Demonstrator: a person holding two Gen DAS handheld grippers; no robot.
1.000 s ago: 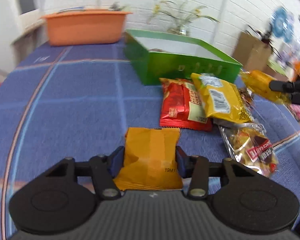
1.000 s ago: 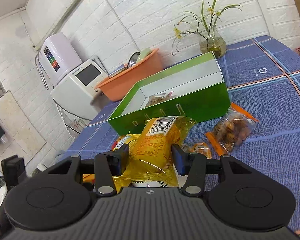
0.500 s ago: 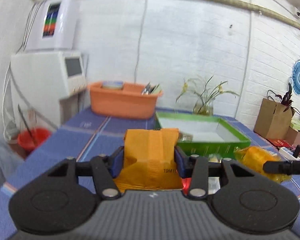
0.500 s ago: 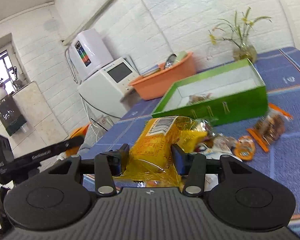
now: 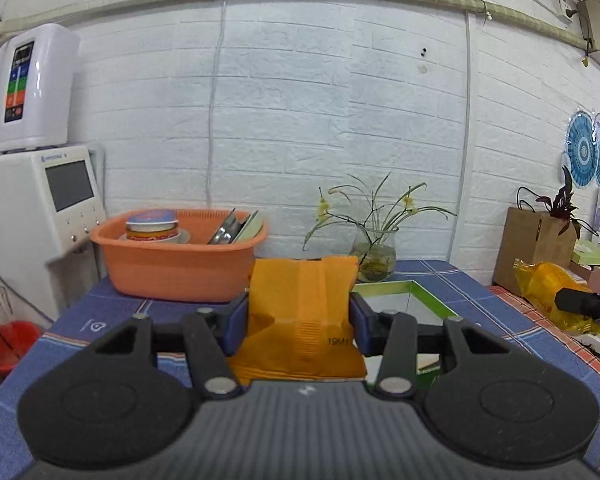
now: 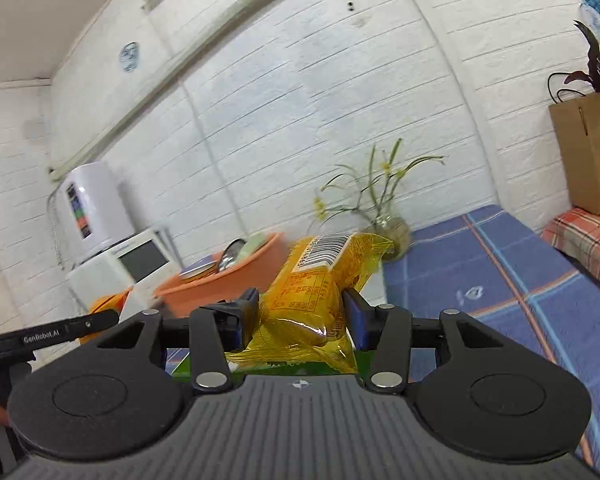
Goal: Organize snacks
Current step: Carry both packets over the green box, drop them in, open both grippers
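My left gripper (image 5: pixel 298 318) is shut on a flat orange snack packet (image 5: pixel 300 320), held up above the blue checked tablecloth (image 5: pixel 112 320). Behind the packet lies the green box (image 5: pixel 428 300), only its right corner showing. My right gripper (image 6: pixel 300 316) is shut on a yellow clear-wrapped snack bag (image 6: pixel 312 292) with a barcode label on top. That same yellow bag (image 5: pixel 548 288) and the right gripper's finger appear at the right edge of the left wrist view. A strip of the green box (image 6: pixel 300 368) shows under the bag. The other snacks on the table are hidden.
An orange basin (image 5: pixel 180 268) with dishes stands at the table's back left, a glass vase with a plant (image 5: pixel 374 256) at the back centre. White appliances (image 5: pixel 36 200) stand left of the table. A brown paper bag (image 5: pixel 536 248) is on the right.
Both grippers have risen and tilted up with their packets. The loose snacks on the cloth have dropped out of sight, and the wall now fills both views.
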